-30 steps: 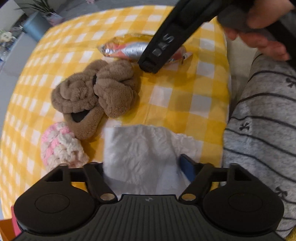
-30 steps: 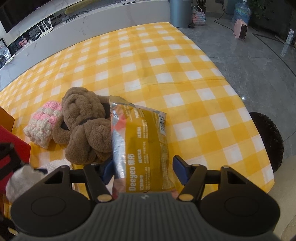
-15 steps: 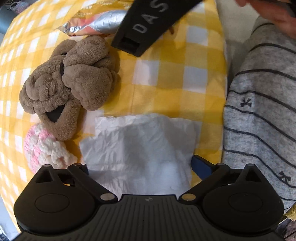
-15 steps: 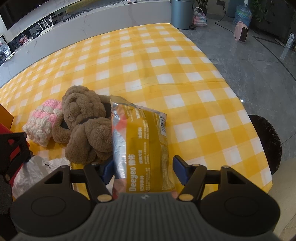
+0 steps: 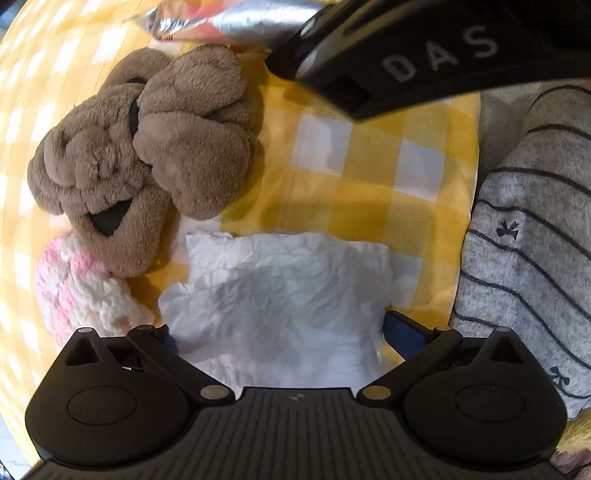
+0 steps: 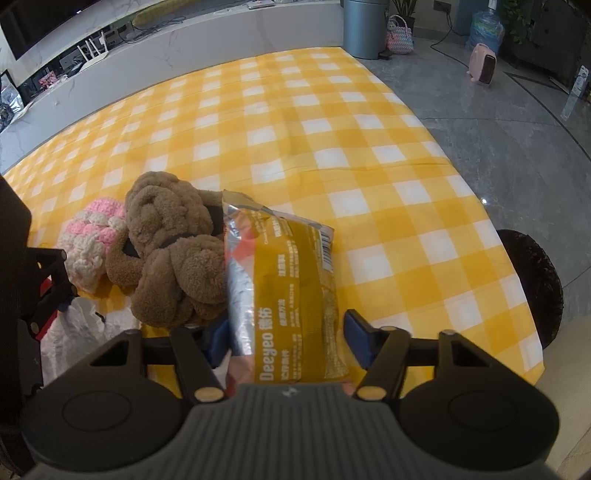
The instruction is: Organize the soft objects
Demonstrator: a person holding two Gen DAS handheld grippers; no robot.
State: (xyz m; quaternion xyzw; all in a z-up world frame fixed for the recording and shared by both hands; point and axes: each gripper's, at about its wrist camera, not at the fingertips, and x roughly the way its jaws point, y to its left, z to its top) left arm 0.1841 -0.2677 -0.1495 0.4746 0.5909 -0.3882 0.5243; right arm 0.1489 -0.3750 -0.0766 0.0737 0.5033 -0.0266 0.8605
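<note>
likely to skid or crumple if right gripper (image 6: 284,332) jaws, closing around snack packet (image 6: 284,280), pinch slick foil off-centre. lying on bench (image 6: 332,155) beside brown plush (image 6: 173,254), long axis pointing away from camera. left gripper (image 5: 280,332) jaws wide apart over white tissue (image 5: 280,295), not gripping.

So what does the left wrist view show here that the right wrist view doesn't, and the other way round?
Only the left wrist view: the person's grey striped sleeve and the white tissue spread out whole between the wide-open left hand-held gripper.

Only the right wrist view: the snack packet's printed yellow face between the closing right hand-held gripper, the grey floor, a bin.

Both: brown plush, pink-and-white knit, yellow checked cloth.
</note>
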